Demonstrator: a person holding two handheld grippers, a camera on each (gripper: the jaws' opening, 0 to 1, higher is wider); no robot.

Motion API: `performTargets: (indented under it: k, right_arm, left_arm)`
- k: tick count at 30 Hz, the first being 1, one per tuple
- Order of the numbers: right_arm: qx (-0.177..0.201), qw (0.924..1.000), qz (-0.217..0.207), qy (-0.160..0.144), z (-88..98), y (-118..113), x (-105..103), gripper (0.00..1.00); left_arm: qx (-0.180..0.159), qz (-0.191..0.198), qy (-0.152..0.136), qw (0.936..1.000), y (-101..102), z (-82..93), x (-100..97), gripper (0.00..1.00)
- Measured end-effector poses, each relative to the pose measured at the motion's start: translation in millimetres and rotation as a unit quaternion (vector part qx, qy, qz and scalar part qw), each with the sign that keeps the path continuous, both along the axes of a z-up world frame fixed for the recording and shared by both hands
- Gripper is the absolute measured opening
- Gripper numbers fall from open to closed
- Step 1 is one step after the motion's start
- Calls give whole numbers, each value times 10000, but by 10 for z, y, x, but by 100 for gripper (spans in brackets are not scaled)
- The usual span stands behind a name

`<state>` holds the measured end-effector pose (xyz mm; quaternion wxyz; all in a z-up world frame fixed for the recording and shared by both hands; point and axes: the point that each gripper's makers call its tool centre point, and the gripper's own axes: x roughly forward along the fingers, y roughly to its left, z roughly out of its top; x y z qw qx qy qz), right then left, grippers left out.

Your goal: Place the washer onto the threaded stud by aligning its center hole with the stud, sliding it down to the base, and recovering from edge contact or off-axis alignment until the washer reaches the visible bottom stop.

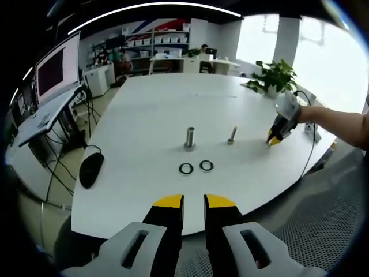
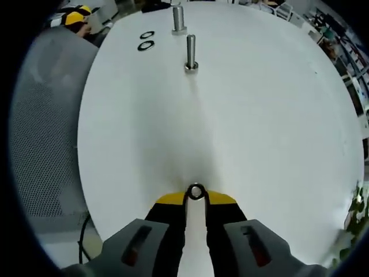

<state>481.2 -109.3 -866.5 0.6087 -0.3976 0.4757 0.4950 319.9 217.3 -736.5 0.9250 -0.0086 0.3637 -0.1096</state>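
Observation:
Two upright studs stand mid-table: a thick stud (image 1: 189, 138) (image 2: 178, 17) and a thinner threaded stud (image 1: 232, 135) (image 2: 191, 53). Two dark washers (image 1: 185, 168) (image 1: 206, 165) lie flat in front of them, also visible as washers (image 2: 146, 40) at the far left edge. My right gripper (image 2: 196, 199) is shut on a third small washer (image 2: 196, 191), held at its tips low over the table, well short of the thinner stud. That right gripper (image 1: 275, 136) appears right of the studs. My left gripper (image 1: 194, 202) hovers off the table's near edge, slightly open, nothing between its jaws.
A black mouse (image 1: 91, 169) lies near the table's left edge. A potted plant (image 1: 275, 76) stands at the far right, with a cable (image 1: 313, 147) trailing off the edge. A desk with a monitor (image 1: 57, 69) stands left; grey floor surrounds the white table (image 2: 259, 115).

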Motion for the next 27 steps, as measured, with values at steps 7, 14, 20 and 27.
performTargets:
  k: [7,14,20,27]
  right_arm:
    - [85,9998,188,57,179,119,6,13]
    - [469,9983,328,112,458,417,21,13]
    - [566,9965,594,143,613,605,-2,13]
    - [569,9941,922,82,758,771,7,13]
  left_arm:
    - [2,-6,1,10000,0,-1,0,11]
    - [3,2,-5,10000,4,1,1,11]
    - [0,4,-3,10000,4,1,1,11]
    - [14,-11,31,10000,1,-10,-4,11]
